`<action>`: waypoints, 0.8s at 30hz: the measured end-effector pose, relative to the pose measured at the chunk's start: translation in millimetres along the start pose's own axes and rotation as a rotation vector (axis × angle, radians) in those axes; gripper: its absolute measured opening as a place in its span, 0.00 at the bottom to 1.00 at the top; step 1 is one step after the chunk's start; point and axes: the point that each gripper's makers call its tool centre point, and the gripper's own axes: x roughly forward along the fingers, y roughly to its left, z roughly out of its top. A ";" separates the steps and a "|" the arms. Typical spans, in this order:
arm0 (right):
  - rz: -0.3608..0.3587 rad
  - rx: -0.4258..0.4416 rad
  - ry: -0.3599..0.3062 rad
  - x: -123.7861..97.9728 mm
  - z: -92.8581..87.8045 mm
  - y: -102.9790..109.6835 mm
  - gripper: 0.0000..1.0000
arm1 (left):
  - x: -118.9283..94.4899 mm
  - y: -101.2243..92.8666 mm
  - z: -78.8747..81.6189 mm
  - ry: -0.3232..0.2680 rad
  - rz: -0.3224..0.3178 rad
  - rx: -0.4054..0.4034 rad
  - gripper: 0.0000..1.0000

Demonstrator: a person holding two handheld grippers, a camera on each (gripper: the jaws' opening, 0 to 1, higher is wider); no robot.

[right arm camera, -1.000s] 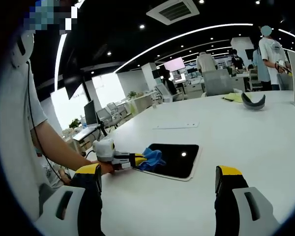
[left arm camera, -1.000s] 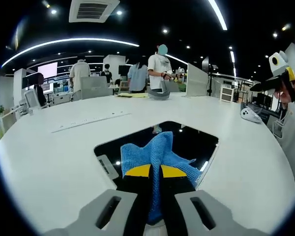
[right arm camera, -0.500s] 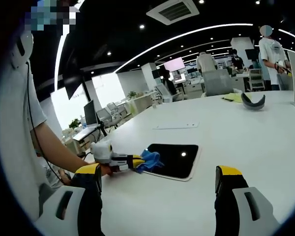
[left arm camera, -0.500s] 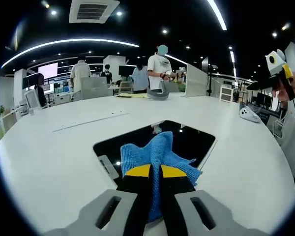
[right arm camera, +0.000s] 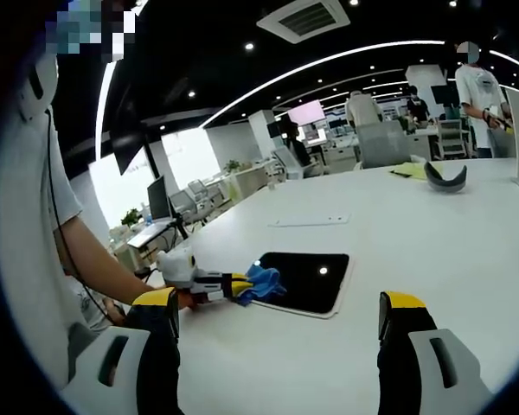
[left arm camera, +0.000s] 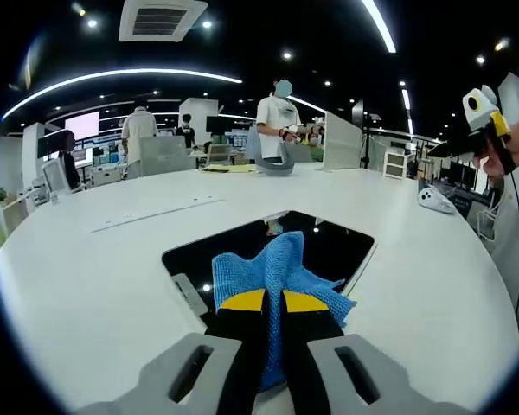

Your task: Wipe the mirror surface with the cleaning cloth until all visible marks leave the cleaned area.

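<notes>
A flat dark mirror [left arm camera: 320, 246] with a pale frame lies on the white table [left arm camera: 86, 277]. My left gripper [left arm camera: 272, 304] is shut on a blue cleaning cloth [left arm camera: 277, 268], which rests on the mirror's near edge. In the right gripper view the same mirror [right arm camera: 307, 278] sits at mid-table, with the cloth [right arm camera: 261, 282] at its left corner and the left gripper [right arm camera: 233, 285] held by a person's hand. My right gripper [right arm camera: 277, 322] hangs open above the table, well short of the mirror, nothing between its jaws. It also appears raised at the far right of the left gripper view [left arm camera: 480, 121].
A long white strip [left arm camera: 156, 212] lies on the table beyond the mirror. A grey curved object [right arm camera: 444, 179] and a white device [left arm camera: 437, 201] sit near the far edges. Several people stand at desks in the background. The person's arm [right arm camera: 86, 259] reaches in from the left.
The left gripper with the cloth has slid slightly back toward the mirror's near-left corner. The right gripper stays still and open.
</notes>
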 end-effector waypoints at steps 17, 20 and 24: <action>0.009 -0.003 -0.001 2.6 -0.6 3.5 0.96 | 1.5 0.0 0.4 0.054 -0.024 0.003 0.03; 0.011 -0.002 -0.003 2.6 1.0 4.6 0.96 | 1.5 -0.4 0.3 0.059 -0.030 0.034 0.03; 0.009 -0.002 -0.002 1.3 0.5 5.1 0.96 | 1.4 0.6 1.3 0.060 -0.038 0.008 0.02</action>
